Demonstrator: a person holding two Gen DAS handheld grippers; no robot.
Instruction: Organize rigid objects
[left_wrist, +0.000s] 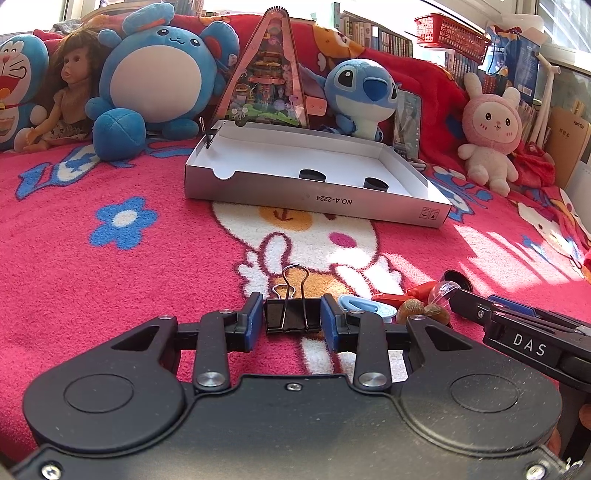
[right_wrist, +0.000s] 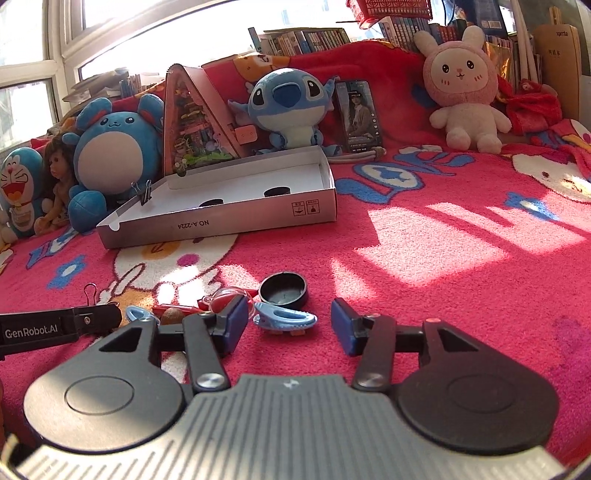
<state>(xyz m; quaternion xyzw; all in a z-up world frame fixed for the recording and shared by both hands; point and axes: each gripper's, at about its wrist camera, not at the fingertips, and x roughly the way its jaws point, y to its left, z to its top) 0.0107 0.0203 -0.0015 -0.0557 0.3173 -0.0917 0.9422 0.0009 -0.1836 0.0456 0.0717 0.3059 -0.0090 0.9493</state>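
Observation:
My left gripper (left_wrist: 291, 322) is shut on a black binder clip (left_wrist: 291, 314), low over the red blanket, with the clip's wire handles pointing up. To its right lies a heap of small things: a light blue clip (left_wrist: 360, 304), a walnut (left_wrist: 410, 309), red pieces (left_wrist: 421, 290) and a clear dome (left_wrist: 443, 291). My right gripper (right_wrist: 289, 325) is open, and the light blue clip (right_wrist: 284, 319) lies on the blanket between its fingers, untouched. Just beyond it sits a black cap (right_wrist: 283, 290). The shallow grey box (left_wrist: 317, 201) holds two black caps (left_wrist: 312, 174).
Another binder clip (right_wrist: 144, 192) sits on the box's left corner. Behind the box stand a triangular diorama (left_wrist: 271, 81), blue plush toys (left_wrist: 162, 77), a doll (left_wrist: 70, 88), a phone (right_wrist: 358, 114) and a pink rabbit plush (right_wrist: 465, 96). Bookshelves line the back.

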